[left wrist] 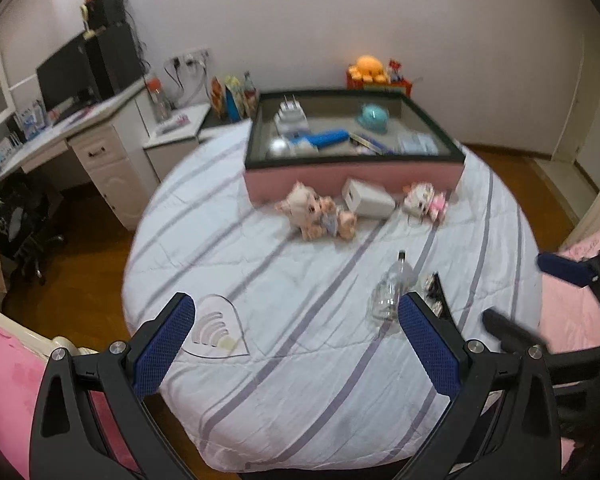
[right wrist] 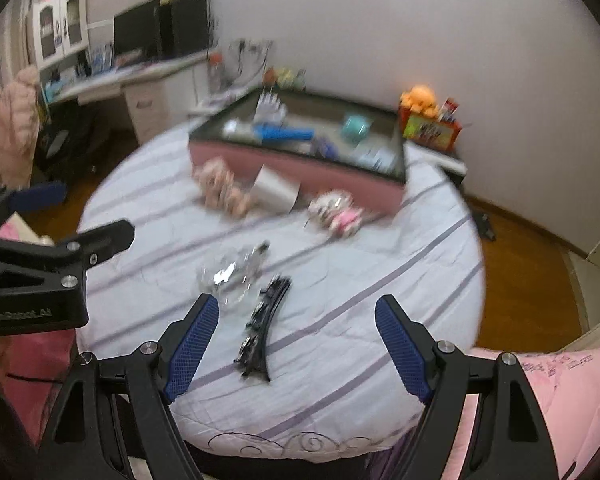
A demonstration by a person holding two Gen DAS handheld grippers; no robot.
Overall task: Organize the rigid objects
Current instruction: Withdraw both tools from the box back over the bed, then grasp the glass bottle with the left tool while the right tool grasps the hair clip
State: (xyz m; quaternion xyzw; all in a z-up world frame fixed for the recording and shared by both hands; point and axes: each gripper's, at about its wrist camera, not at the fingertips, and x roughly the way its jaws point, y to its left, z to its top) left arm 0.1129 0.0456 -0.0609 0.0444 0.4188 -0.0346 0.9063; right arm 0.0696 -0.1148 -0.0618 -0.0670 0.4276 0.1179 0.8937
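Note:
A clear glass bottle with a dark cap lies on the striped bedspread, just beyond my left gripper's right finger. A black hair clip lies beside the bottle, between my right gripper's fingers and a little ahead. A white box rests against the pink storage box, which holds several items. My left gripper is open and empty. My right gripper is open and empty.
Two plush toys lie by the white box. A desk with a monitor stands at the left. An orange toy sits behind the storage box. Pink bedding lies near me. Wooden floor surrounds the bed.

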